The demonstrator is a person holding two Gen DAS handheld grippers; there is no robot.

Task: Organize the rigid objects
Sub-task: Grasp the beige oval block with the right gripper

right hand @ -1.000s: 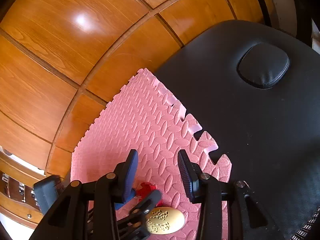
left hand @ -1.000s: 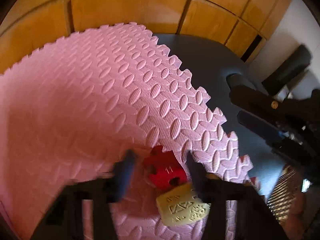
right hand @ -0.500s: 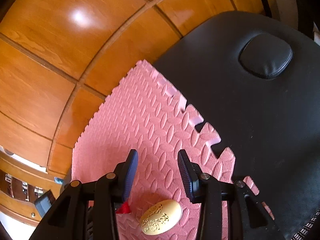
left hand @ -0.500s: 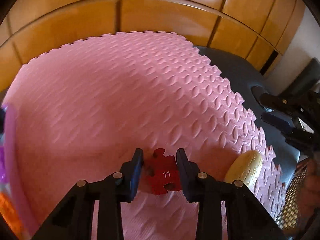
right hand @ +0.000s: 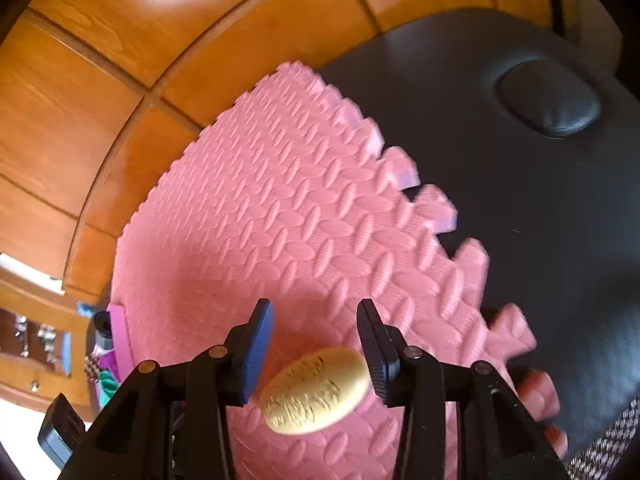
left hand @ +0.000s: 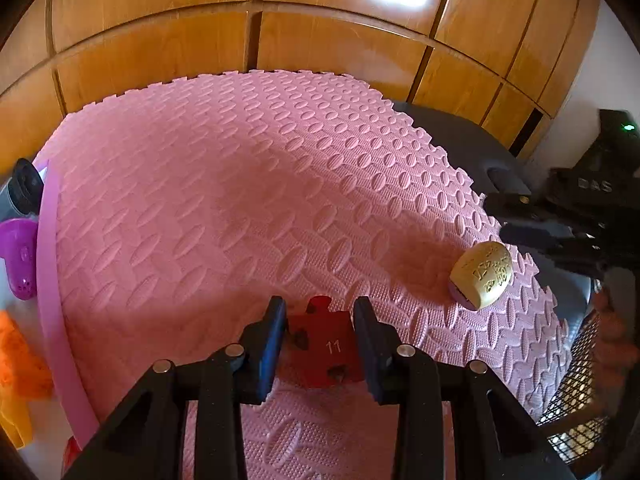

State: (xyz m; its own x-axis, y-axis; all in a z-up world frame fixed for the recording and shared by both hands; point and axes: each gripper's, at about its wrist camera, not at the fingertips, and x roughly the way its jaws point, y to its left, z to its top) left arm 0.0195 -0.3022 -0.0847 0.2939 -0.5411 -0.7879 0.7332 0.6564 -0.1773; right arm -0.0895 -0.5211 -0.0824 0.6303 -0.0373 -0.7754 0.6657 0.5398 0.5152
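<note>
I have my left gripper [left hand: 320, 336] pinched on the red puzzle piece [left hand: 326, 346] by its two side edges, because a flat piece like that is easiest to carry edge-on; it sits squarely between the pads, low over the pink foam mat [left hand: 240, 216]. My right gripper [right hand: 316, 344] has its jaws opening around the gold oval stone [right hand: 316, 390], which lies on the mat between the fingers but nearer the right pad, so I judge nothing is gripped there yet.
</note>
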